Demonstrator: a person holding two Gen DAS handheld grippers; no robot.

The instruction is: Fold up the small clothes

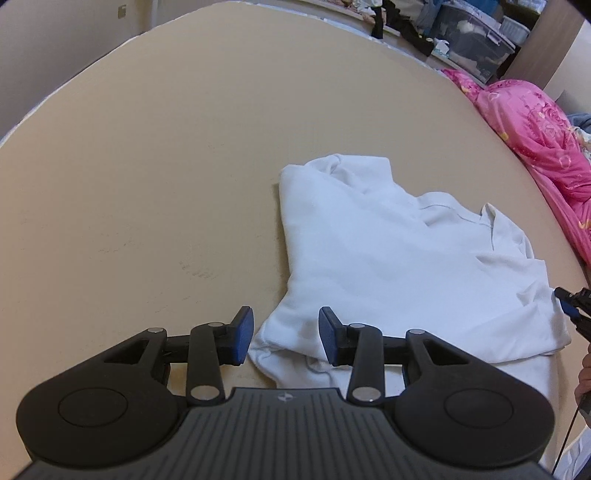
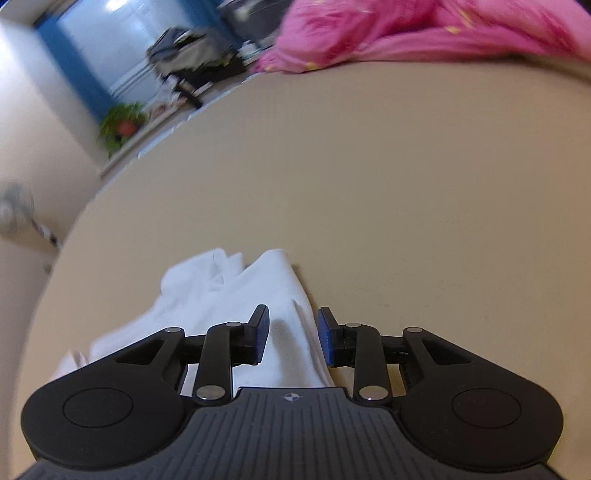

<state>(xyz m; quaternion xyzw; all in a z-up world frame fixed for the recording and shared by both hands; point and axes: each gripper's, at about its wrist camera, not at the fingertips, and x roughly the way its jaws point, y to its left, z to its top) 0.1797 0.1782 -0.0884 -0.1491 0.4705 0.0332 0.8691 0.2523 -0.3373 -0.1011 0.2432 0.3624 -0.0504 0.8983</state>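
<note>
A white small garment (image 1: 388,258) lies partly folded on the tan surface (image 1: 166,166), right of centre in the left wrist view. My left gripper (image 1: 286,338) is open, its blue pads (image 1: 243,334) hovering over the garment's near left corner. The right gripper's tip (image 1: 570,306) shows at the garment's right edge. In the right wrist view the same garment (image 2: 229,295) lies low and left, and my right gripper (image 2: 293,334) is open over its right edge, holding nothing.
A pink quilt (image 1: 535,129) is bunched along the right side of the surface, also at the top of the right wrist view (image 2: 406,33). Storage bins and clutter (image 1: 472,40) stand beyond the far edge. A potted plant (image 2: 122,125) sits beyond the surface.
</note>
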